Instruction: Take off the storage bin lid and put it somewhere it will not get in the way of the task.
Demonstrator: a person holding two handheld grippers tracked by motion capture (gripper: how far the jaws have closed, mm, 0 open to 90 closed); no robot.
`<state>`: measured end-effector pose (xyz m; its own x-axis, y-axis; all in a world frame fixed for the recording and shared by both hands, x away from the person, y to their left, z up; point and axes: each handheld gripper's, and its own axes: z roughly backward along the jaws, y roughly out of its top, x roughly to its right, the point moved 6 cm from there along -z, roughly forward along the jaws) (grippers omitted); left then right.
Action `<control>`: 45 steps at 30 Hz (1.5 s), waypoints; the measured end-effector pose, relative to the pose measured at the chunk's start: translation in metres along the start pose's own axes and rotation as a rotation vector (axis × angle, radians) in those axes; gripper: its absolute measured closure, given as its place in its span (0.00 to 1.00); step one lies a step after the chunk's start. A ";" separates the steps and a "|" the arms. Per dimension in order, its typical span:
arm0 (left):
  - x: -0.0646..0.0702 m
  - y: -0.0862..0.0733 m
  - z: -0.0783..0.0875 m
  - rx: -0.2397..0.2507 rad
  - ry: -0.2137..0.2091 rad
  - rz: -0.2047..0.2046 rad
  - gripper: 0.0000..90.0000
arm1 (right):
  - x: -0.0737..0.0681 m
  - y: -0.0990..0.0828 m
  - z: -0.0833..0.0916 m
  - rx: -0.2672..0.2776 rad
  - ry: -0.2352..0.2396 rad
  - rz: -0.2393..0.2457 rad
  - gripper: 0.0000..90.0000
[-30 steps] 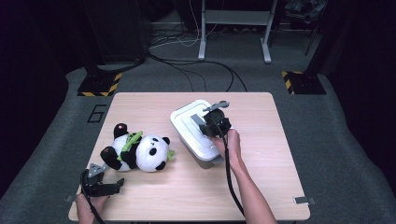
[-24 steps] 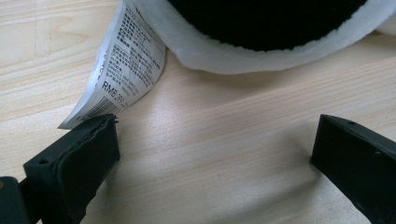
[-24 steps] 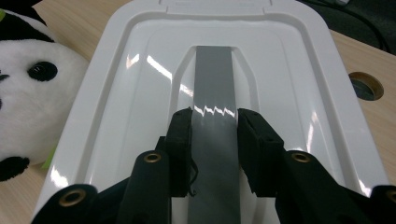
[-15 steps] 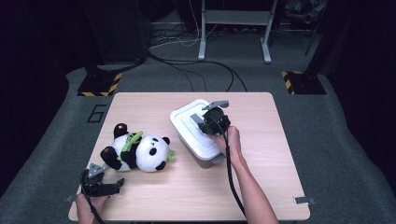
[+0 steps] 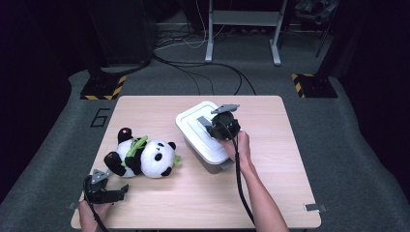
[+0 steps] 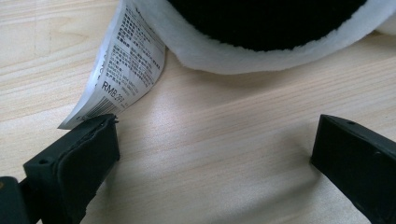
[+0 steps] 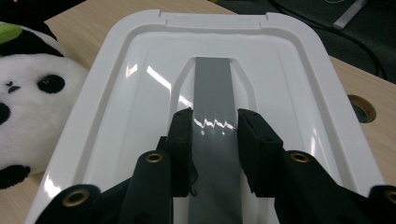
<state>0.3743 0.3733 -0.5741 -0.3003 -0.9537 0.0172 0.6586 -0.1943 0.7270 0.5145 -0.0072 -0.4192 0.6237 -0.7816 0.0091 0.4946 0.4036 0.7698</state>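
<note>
While the high view is showing the right tongs (image 5: 218,124) sitting on the white lidded box (image 5: 193,126) mid-tabletop (image 5: 270,183), the left tongs (image 5: 112,193) are idling near the front left corner, just short of the plush panda (image 5: 145,157). Left gripper view: jaws are standing wide apart, gripping nothing, the panda's care tag (image 6: 128,70) is lying just beside one jaw. Right gripper view: jaws are clamping the grey handle strip (image 7: 213,88) of the lid (image 7: 299,79). Step looks like lid removal; next move is probably calling for a straight lift, keeping the clamp firm so the lid isn't slipping.
</note>
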 end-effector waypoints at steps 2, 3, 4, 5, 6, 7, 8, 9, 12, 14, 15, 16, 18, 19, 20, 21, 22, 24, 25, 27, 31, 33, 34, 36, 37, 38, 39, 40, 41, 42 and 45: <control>0.000 0.000 0.000 0.000 0.000 0.000 0.00 | -0.001 0.002 0.004 0.007 -0.002 0.006 0.74; 0.000 0.000 0.000 0.000 0.000 0.000 0.00 | -0.001 0.002 0.004 0.007 -0.002 0.006 0.74; 0.000 0.000 0.000 0.000 0.000 0.000 0.00 | -0.002 0.004 0.009 0.011 -0.005 0.012 0.74; 0.000 0.000 0.000 0.000 0.000 0.000 0.00 | -0.001 0.006 0.010 0.020 -0.008 0.014 0.74; 0.000 0.000 0.000 0.000 0.000 0.000 0.00 | -0.001 0.006 0.010 0.020 -0.008 0.014 0.74; 0.000 0.000 0.000 0.000 0.000 0.000 0.00 | -0.002 0.006 0.012 0.017 -0.011 0.014 0.74; 0.000 0.000 0.000 0.000 0.000 0.000 0.00 | -0.001 0.008 0.014 0.022 -0.012 0.012 0.74; 0.000 0.000 0.000 0.000 0.000 0.000 0.00 | -0.001 0.008 0.015 0.027 -0.011 0.012 0.74; 0.000 0.000 0.000 0.000 0.000 0.000 0.00 | 0.002 0.009 0.020 0.036 -0.016 0.020 0.74; 0.000 0.000 0.000 0.000 0.000 0.000 0.00 | 0.003 0.009 0.021 0.037 -0.017 0.020 0.74; 0.000 0.000 0.000 0.000 0.000 0.000 0.00 | 0.002 0.009 0.022 0.038 -0.019 0.002 0.74; 0.000 0.000 0.000 0.000 0.000 0.000 0.00 | 0.004 0.008 0.024 0.040 -0.020 0.008 0.74; 0.000 0.000 0.000 0.000 0.000 0.000 0.00 | 0.007 0.008 0.027 0.047 -0.023 0.012 0.74; 0.000 0.000 0.000 0.000 0.000 0.000 0.00 | 0.008 0.007 0.028 0.050 -0.023 0.008 0.74; 0.000 0.000 0.000 0.000 0.000 0.000 0.00 | 0.010 0.007 0.030 0.052 -0.026 0.008 0.74; 0.000 0.000 0.000 0.000 0.000 0.000 0.00 | 0.010 0.006 0.032 0.054 -0.031 -0.006 0.74; 0.000 0.000 0.000 0.000 0.000 0.000 0.00 | 0.014 0.005 0.035 0.060 -0.035 -0.003 0.74; 0.000 0.000 0.000 0.000 0.000 0.000 0.00 | 0.017 0.004 0.039 0.062 -0.041 -0.008 0.74; 0.000 0.000 0.000 0.000 0.000 0.000 0.00 | 0.017 0.004 0.039 0.062 -0.041 -0.008 0.74; 0.000 0.000 0.000 0.000 0.000 0.000 0.00 | 0.021 0.003 0.043 0.065 -0.048 -0.017 0.74; 0.000 0.000 0.000 0.000 0.000 0.000 0.00 | 0.029 0.000 0.050 0.074 -0.062 -0.031 0.74; 0.000 0.000 0.000 0.000 0.000 0.000 0.00 | 0.032 -0.002 0.054 0.081 -0.067 -0.041 0.74; 0.000 0.000 0.000 0.000 0.000 0.000 0.00 | 0.037 -0.004 0.057 0.084 -0.076 -0.047 0.74; 0.000 0.000 0.000 0.000 0.000 0.000 0.00 | 0.039 -0.004 0.059 0.091 -0.079 -0.043 0.74; 0.000 0.000 0.000 0.000 0.000 0.000 0.00 | 0.041 -0.006 0.061 0.089 -0.084 -0.051 0.74; 0.000 0.000 0.000 0.000 0.000 0.000 0.00 | 0.044 -0.007 0.063 0.090 -0.089 -0.057 0.74; 0.000 0.000 0.000 0.000 0.000 0.000 0.00 | 0.046 -0.009 0.065 0.090 -0.095 -0.065 0.74; 0.000 0.000 0.000 0.000 0.000 0.000 0.00 | 0.049 -0.010 0.067 0.092 -0.100 -0.068 0.74; 0.000 0.000 0.000 0.000 0.000 0.000 0.00 | 0.051 -0.011 0.069 0.093 -0.105 -0.073 0.74; 0.000 0.000 0.000 0.000 0.000 0.000 0.00 | 0.057 -0.015 0.073 0.095 -0.119 -0.083 0.74; 0.000 0.000 0.000 0.000 0.000 0.000 0.00 | 0.063 -0.018 0.077 0.097 -0.128 -0.094 0.74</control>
<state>0.3743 0.3733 -0.5741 -0.3001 -0.9538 0.0170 0.6585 -0.1943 0.7271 0.4978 -0.1004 -0.3832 0.4923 -0.8703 0.0099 0.4828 0.2826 0.8289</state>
